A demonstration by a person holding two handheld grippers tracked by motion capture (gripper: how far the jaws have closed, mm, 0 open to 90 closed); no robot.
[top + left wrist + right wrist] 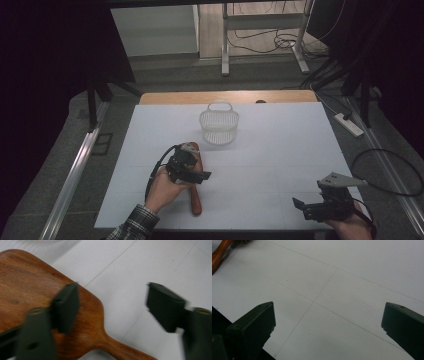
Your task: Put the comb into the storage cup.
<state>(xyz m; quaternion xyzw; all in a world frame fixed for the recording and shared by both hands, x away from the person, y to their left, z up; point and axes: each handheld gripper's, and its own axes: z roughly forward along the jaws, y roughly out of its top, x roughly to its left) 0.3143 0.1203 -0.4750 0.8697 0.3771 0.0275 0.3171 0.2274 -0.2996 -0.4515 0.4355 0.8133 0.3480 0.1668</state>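
Observation:
A brown wooden paddle board (pixel 196 201) lies on the white table sheet (pixel 275 165), its handle pointing to the near edge. My left gripper (pixel 197 176) hovers over the board's blade. In the left gripper view its jaws (pixel 115 302) stand apart: one is above the wooden board (pixel 30 290), the other above bare table, and the board's shoulder and neck lie between them untouched. My right gripper (pixel 306 207) rests near the front right corner, open over bare table (pixel 328 322). The board's handle (pixel 218 253) shows at the top left of the right gripper view.
A white plastic basket (pixel 219 125) with a handle stands at the back middle of the table, just beyond the board. A wooden table edge (pixel 225 96) runs behind the sheet. Cables and metal stand legs (pixel 225 45) are on the floor farther back.

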